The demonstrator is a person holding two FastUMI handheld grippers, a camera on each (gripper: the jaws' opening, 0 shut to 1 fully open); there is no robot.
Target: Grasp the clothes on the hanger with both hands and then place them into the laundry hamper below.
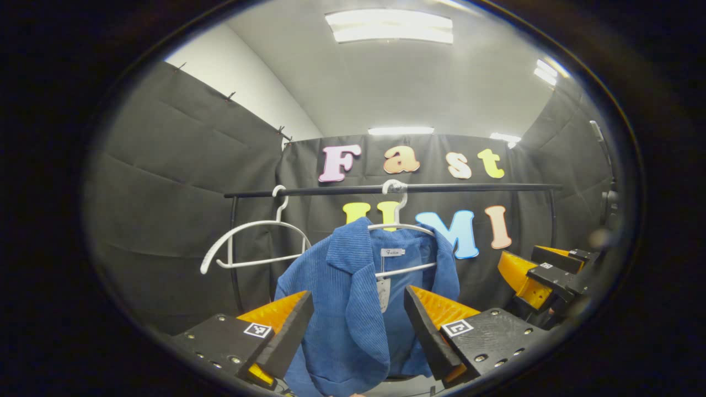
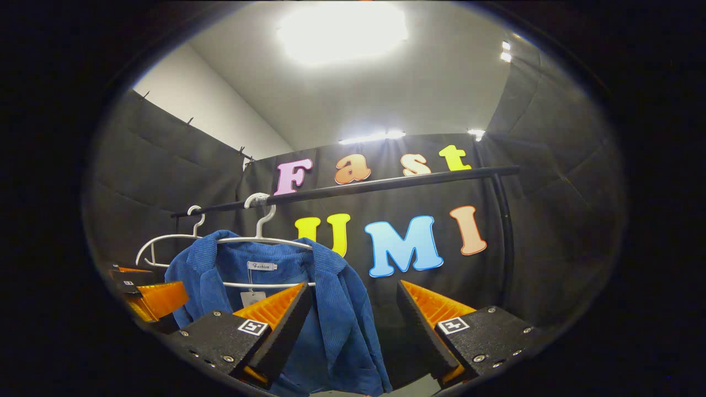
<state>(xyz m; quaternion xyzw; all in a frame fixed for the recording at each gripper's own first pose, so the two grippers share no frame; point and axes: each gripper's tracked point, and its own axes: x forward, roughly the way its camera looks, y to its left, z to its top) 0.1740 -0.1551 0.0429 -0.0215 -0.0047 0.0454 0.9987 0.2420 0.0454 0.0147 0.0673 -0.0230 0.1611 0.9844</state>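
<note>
A blue corduroy jacket [image 1: 353, 309] hangs on a white hanger [image 1: 398, 225] from a black rail [image 1: 397, 189]. In the left gripper view my left gripper [image 1: 358, 325] stands open in front of the jacket, fingers on either side of its front, apart from the cloth. My right gripper [image 1: 543, 273] appears farther off at the right edge, open. In the right gripper view the jacket [image 2: 336, 325] hangs at lower left on its hanger [image 2: 259, 238]; my right gripper [image 2: 353, 320] is open, off the jacket's right shoulder. The left gripper [image 2: 149, 295] shows at the left edge.
An empty white hanger [image 1: 253, 242] hangs on the rail left of the jacket, also the empty hanger [image 2: 165, 240] in the right gripper view. The rail's black uprights [image 2: 504, 242] stand at each end. Black cloth walls close in the booth on three sides.
</note>
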